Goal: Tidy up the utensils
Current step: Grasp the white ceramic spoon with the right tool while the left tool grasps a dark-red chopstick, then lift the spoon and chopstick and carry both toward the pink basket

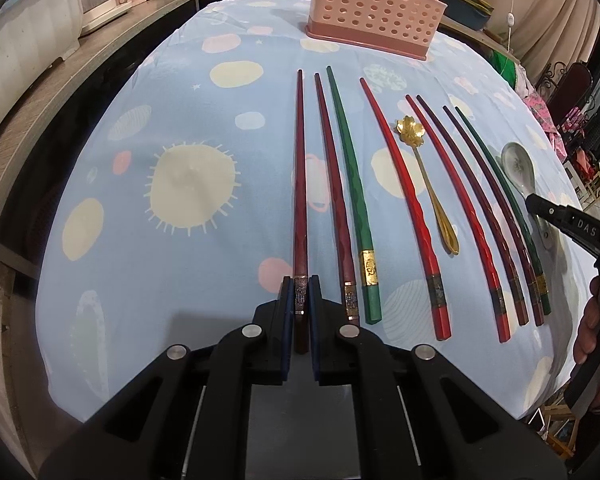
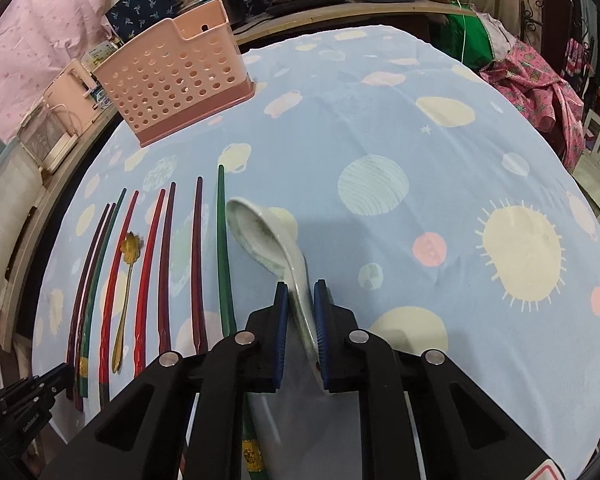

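A table covered by a pale blue cloth printed with cream suns and pastel planets (image 1: pixel 188 92) holds a row of utensils lying side by side, their thin tips pointing away toward a pink perforated plastic utensil caddy (image 1: pixel 374 4) standing upright at the far edge. At the left end of the row, the left gripper (image 1: pixel 301 300) is clamped on the thick decorated end of a dark red lacquered chopstick (image 1: pixel 300 184), its blue-padded fingers (image 1: pixel 287 300) pressing both sides. Just to the right lie a second dark red chopstick (image 1: pixel 332 184), a green chopstick with a gold band (image 1: pixel 350 184), a bright red chopstick (image 1: pixel 404 204), a small gold spoon with a flower-shaped bowl (image 1: pixel 424 168), another bright red chopstick (image 1: pixel 456 216), two dark maroon chopsticks (image 1: pixel 482 208) and a thin green chopstick (image 1: pixel 500 200). At the right end, beside that last chopstick, the right gripper (image 2: pixel 301 312) grasps the handle of a white ceramic soup spoon (image 2: pixel 260 232) between its blue pads, the spoon's bowl resting on the cloth and pointing away
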{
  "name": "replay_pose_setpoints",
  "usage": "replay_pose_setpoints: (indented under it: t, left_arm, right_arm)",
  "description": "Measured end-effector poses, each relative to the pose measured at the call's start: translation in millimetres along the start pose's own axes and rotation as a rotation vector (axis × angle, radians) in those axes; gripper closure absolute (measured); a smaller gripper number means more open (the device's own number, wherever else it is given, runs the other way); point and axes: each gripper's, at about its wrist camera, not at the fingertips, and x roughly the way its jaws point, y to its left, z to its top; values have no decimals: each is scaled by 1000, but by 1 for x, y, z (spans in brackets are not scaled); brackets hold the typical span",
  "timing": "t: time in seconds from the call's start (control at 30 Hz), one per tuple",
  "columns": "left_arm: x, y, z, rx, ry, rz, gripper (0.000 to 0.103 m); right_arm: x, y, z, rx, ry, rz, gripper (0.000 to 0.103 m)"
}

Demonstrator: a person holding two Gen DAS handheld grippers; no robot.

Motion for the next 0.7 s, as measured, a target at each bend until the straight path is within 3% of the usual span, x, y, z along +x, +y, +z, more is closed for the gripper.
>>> replay_pose_setpoints:
  t: [0.37, 0.57, 0.7]
  left_arm:
    - [-1, -1, -3, -2, -15, -2, 96]
    - [-6, 5, -4, -35, -17, -44, 96]
    - [-20, 7, -3, -40, -51, -47, 96]
  right_arm:
    - [-12, 0, -22, -21, -19, -2, 92]
    - [-22, 1, -25, -16, -32, 5, 95]
    - [-38, 1, -23, -16, -64, 5, 96]
